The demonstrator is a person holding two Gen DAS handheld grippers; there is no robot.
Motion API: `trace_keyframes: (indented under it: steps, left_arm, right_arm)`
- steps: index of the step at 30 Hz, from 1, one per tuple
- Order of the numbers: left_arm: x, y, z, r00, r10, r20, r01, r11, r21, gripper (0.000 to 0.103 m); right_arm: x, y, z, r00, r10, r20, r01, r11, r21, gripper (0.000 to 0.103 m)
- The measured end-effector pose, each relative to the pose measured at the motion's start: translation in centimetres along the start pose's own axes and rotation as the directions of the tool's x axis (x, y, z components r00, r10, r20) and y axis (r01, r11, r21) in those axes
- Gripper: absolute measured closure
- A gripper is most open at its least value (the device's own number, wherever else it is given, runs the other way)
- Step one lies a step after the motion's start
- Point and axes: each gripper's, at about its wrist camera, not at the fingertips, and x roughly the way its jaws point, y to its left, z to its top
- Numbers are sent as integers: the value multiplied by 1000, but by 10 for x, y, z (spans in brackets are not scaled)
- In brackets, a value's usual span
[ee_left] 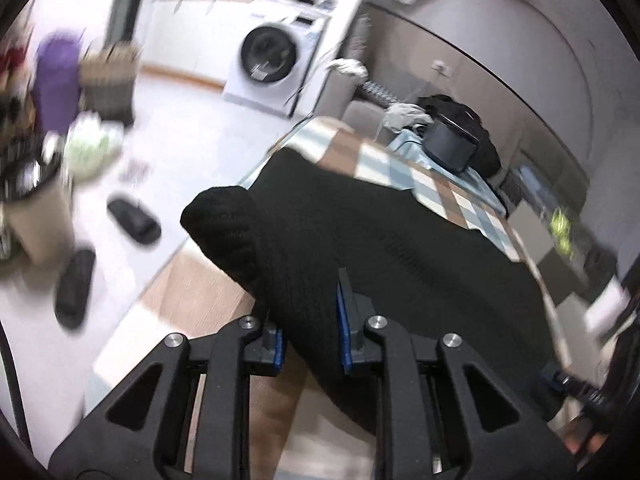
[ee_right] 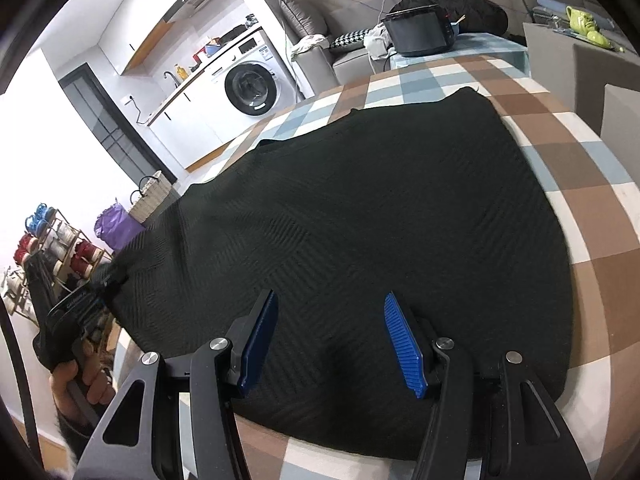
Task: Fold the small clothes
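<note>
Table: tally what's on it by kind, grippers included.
Black knit garment: 1
Checked tablecloth: 1
Black cooker: 1
Grippers: 2, the left gripper shut on the garment, the right gripper open above it
Total: 5

The sweater (ee_right: 352, 216) lies spread on the checked table (ee_right: 580, 184). Its left corner is lifted off the table edge, between the pads of the left gripper (ee_left: 310, 328). The right gripper (ee_right: 332, 344) stands over the near hem, jaws apart. A cooker (ee_right: 420, 34) sits at the table's far end; a washing machine (ee_right: 250, 88) stands beyond, far left
</note>
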Motion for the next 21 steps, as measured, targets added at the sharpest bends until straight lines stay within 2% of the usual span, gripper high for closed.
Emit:
trace_keyframes:
  steps: [2, 5, 9, 13, 15, 17, 19, 20, 21]
  left_arm:
    - [-3, -26, 9, 999, -18, 27, 16, 996, 89, 87]
    - [0, -71, 21, 995, -91, 36, 82, 974, 210, 87]
    - [2, -132, 26, 982, -191, 15, 174, 924, 342, 87]
    - [3, -179, 6, 953, -294, -73, 296, 854, 427, 87]
    - [1, -194, -9, 933, -336, -129, 357, 819, 450, 87]
    - [2, -204, -28, 899, -379, -219, 437, 779, 449, 85]
    - [5, -203, -37, 858, -412, -305, 509, 760, 404, 74]
    - [4, -199, -41, 840, -430, -332, 535, 760, 370, 59]
    - [3, -193, -41, 830, -442, -339, 546, 766, 338, 46]
  right_arm:
    - [-2, 2, 0, 1000, 4, 0, -4, 1000, -4, 46]
    - [-5, 3, 0, 1000, 5, 6, -5, 1000, -10, 46]
    - [-8, -1, 2, 1000, -1, 14, 1, 1000, -3, 45]
    - [-9, -5, 5, 1000, -10, 21, 9, 1000, 8, 45]
    - [-11, -6, 5, 1000, -15, 26, 15, 1000, 5, 45]
    - [-11, -7, 6, 999, -20, 29, 20, 1000, 10, 45]
    - [-10, -9, 8, 999, -22, 25, 22, 1000, 14, 45]
    - [-10, -9, 9, 999, -25, 24, 24, 1000, 12, 45]
    - [-10, -9, 10, 999, -26, 24, 26, 1000, 11, 45]
